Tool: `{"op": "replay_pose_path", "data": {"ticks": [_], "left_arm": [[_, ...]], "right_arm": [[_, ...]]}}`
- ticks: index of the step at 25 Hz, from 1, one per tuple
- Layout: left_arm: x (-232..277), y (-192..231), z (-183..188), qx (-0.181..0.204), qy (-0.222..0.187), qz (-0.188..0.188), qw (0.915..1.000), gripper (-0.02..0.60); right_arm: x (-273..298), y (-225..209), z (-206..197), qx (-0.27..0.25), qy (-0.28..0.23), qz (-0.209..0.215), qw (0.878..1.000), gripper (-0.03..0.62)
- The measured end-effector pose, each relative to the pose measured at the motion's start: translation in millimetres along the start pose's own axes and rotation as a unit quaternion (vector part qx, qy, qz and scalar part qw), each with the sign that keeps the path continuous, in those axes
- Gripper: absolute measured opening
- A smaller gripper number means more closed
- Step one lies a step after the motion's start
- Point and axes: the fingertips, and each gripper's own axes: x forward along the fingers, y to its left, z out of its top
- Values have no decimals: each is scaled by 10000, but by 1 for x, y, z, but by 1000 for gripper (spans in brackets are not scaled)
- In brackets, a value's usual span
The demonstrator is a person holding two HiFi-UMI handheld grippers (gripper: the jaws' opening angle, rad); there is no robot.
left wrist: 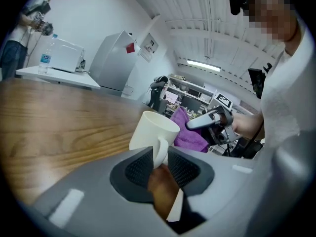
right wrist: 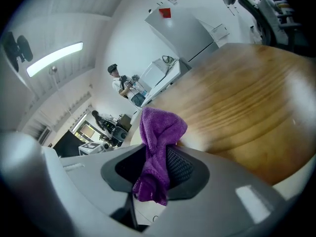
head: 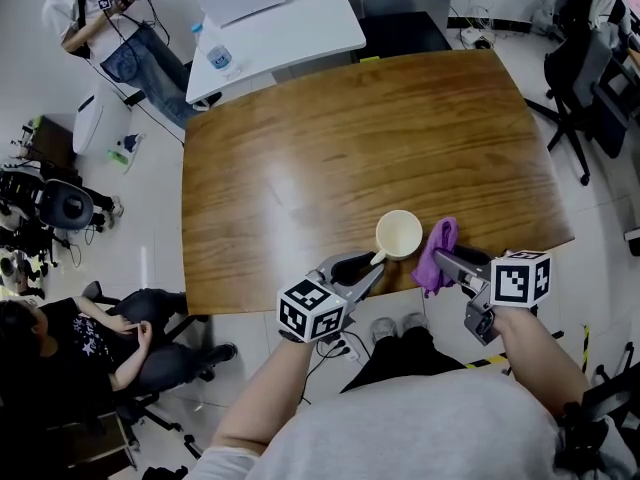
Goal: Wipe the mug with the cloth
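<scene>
The broad brown wood-grain worktop [head: 330, 138] carries the task's things close to its near edge, within easy reach of the person holding both tools. The cream ceramic mug [head: 398, 235] stands upright there with its mouth open to the ceiling and its handle [left wrist: 161, 149] turned back toward the person. That suits the left gripper [left wrist: 159, 164], whose jaws are closed on the handle from both sides, most likely to keep the mug from sliding or turning once rubbing begins. The purple terry cloth [right wrist: 158, 132] is pinched in the closed jaws of the right gripper [right wrist: 157, 169], with a bunched fold sticking out ahead of the tips as a wiping pad. It hangs just beside the mug's right wall; whether it touches cannot be told.
</scene>
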Motion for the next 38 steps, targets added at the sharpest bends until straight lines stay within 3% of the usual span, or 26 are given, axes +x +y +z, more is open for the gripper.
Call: {"op": "replay_pose_path", "data": {"ticks": [10, 22, 30, 38], "left_arm": [[6, -8, 3, -34, -15, -100, 9999, 74], [8, -12, 0, -117, -74, -133, 9998, 74], [6, -11, 2, -137, -103, -103, 9998, 71], [17, -30, -3, -123, -11, -239, 9996, 55]], "right_arm": [[16, 0, -6, 276, -8, 216, 9994, 126], [37, -51, -33, -371, 661, -685, 9948, 127], [30, -40, -22, -21, 406, -460, 9981, 127], [-8, -1, -9, 588, -228, 193, 9978, 127]]}}
